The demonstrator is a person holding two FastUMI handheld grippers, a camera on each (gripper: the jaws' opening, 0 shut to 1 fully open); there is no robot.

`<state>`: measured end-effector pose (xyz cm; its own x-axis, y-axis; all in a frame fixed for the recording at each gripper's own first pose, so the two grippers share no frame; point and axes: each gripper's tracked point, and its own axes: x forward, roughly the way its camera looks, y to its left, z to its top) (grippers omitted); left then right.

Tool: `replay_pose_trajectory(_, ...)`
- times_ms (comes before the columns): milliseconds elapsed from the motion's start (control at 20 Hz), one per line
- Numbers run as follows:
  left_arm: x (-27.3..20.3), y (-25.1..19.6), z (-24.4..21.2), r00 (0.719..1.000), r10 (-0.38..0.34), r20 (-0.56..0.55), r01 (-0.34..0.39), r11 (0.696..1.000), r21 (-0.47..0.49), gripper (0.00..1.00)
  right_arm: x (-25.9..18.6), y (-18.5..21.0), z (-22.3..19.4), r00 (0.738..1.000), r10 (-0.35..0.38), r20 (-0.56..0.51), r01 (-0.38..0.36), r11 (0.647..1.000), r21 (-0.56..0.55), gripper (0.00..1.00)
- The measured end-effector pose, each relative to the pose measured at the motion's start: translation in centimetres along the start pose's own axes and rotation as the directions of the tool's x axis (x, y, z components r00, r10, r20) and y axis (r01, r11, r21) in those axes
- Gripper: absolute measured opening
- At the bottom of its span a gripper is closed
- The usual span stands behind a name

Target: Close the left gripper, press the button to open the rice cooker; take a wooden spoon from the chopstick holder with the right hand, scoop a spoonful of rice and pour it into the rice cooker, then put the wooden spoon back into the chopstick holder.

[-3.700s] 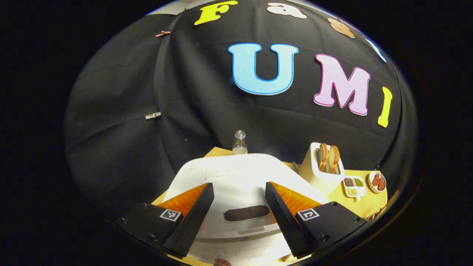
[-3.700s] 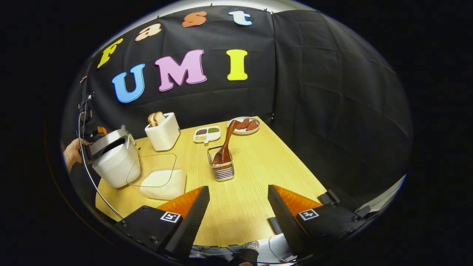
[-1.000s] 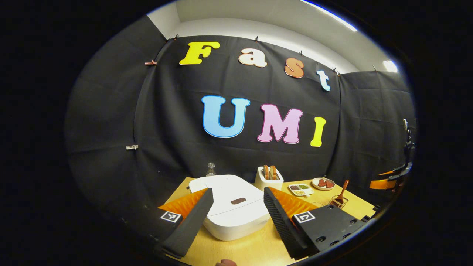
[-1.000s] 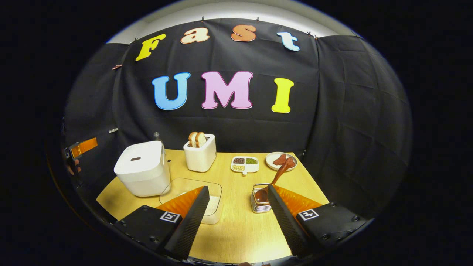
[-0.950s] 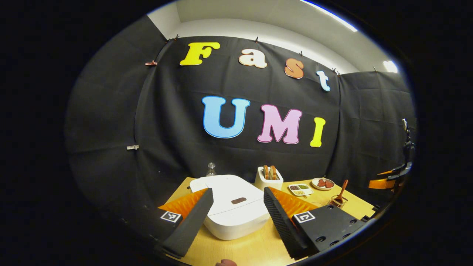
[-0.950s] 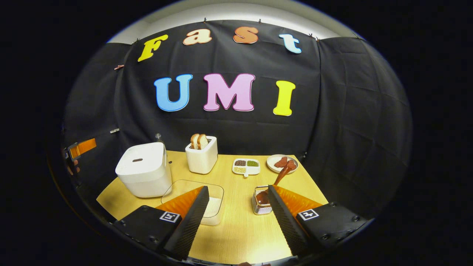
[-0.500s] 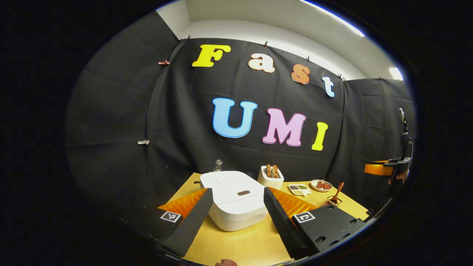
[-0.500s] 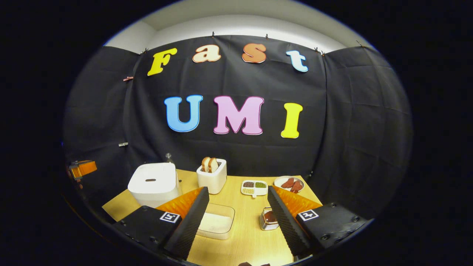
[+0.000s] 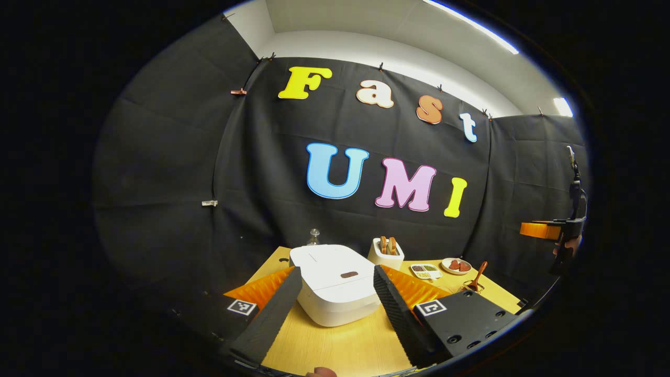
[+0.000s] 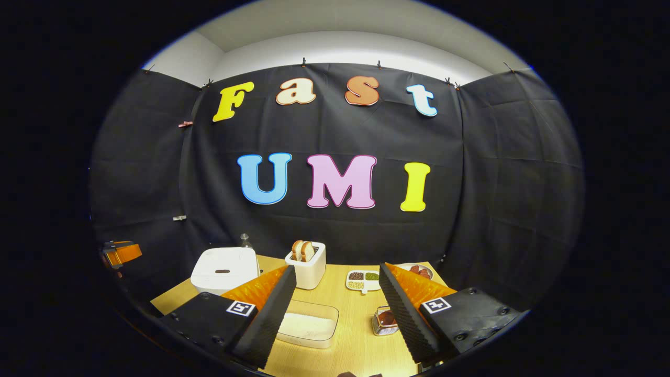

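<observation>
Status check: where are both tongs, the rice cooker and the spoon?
Left tongs open, right tongs open, both raised and holding nothing. Rice cooker lid shut. Wooden spoon in chopstick holder. Nothing blocking.

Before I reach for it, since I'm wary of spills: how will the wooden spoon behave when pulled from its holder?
The wooden spoon looks rigid and light. It leans in the small wire chopstick holder, so a sideways pull may tip or drag that holder; lifting along the handle seems safer. Its smooth handle could twist between the fingers.
</observation>
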<state>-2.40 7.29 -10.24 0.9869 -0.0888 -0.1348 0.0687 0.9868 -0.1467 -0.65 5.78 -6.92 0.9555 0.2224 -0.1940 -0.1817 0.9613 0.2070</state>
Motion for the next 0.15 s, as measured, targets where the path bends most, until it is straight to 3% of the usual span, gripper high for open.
replay_pose_trajectory(150,-0.25,0.25,-0.19,1.000,0.010,-0.005,-0.010,1.000,-0.007,0.95,-0.07,-0.30,-0.79,1.000,-0.006,-0.026,0.005,1.000,-0.030,0.99)
